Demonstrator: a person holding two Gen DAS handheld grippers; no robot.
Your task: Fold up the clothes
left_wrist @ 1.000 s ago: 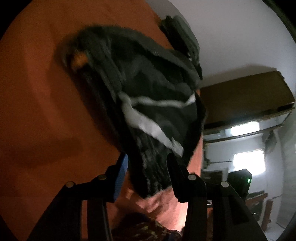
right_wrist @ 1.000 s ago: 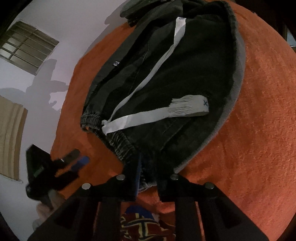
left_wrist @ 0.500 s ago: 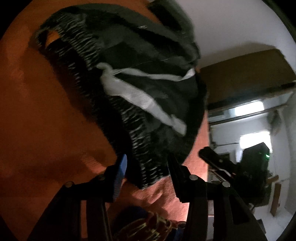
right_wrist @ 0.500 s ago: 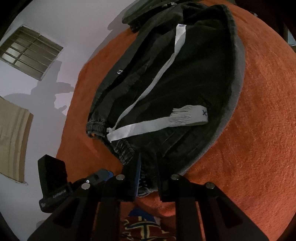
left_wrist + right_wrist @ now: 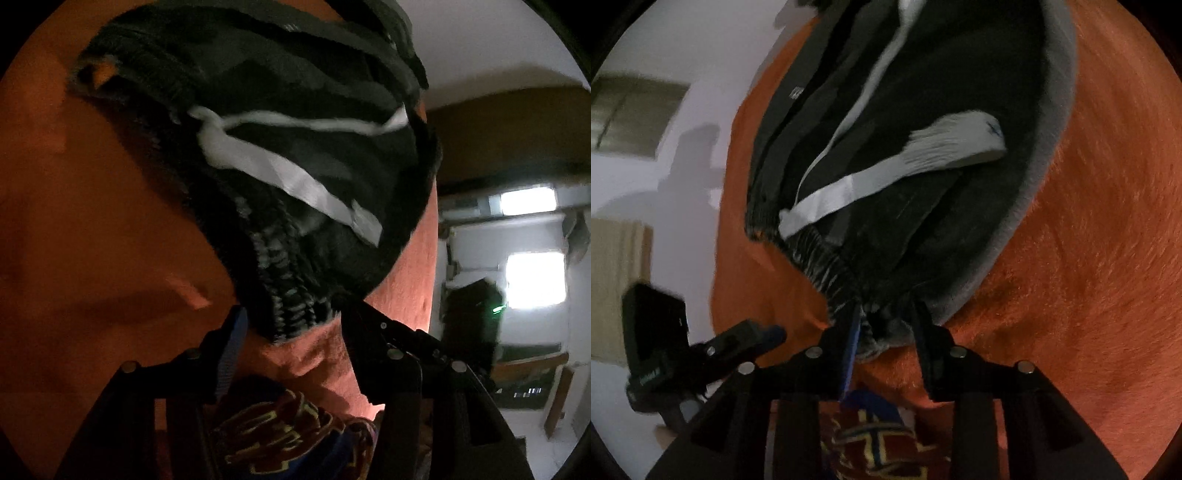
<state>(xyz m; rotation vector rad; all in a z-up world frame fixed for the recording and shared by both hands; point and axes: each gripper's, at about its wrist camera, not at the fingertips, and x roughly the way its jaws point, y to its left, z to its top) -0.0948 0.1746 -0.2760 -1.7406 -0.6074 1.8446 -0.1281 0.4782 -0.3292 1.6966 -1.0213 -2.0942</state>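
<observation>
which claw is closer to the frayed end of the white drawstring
Right. The right claw is opening around the pants' waistband, beside the frayed end. The left claw is opening around the waistband's other corner, farther away.

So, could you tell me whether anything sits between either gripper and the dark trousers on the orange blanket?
Nothing visible does. The dark trousers lie on the orange blanket with their elastic waistband between the opening fingers of both the left gripper and the right gripper; the pads no longer press on the cloth.

Orange blanket [image 5: 1089,258], patterned cloth [image 5: 295,435], bright window [image 5: 535,280]
</observation>
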